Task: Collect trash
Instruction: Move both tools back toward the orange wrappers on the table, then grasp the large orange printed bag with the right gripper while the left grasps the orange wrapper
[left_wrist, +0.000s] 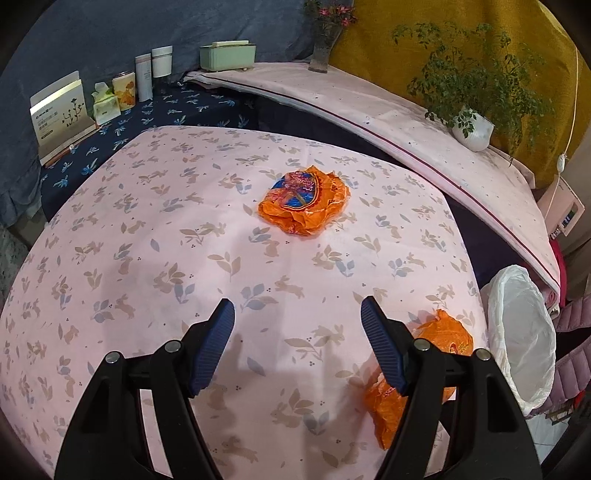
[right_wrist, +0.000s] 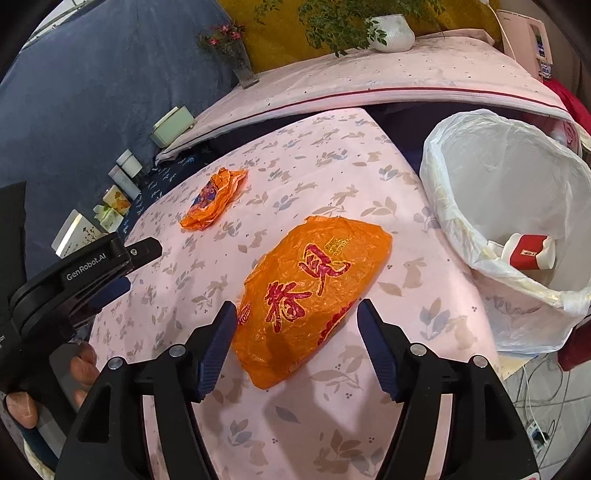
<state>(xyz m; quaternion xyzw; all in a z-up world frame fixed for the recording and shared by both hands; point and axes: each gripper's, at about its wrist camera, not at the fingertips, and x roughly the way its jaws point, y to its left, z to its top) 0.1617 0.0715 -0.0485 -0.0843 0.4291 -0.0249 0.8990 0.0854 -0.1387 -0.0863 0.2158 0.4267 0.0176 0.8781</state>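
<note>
Right wrist view: I am aiming my right gripper (right_wrist: 295, 308) at the orange bag (right_wrist: 310, 295).
Both grippers are standing open, holding nothing.

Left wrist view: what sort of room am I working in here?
Probably a lived-in home room, not a lab. A table under rabbit-print cloth, potted plant and flower vase on a draped ledge, tissues and tins on a side surface, and a bag-lined bin beside the table.

Left claw's arm hides part of the near orange bag (left_wrist: 443, 339)
</note>
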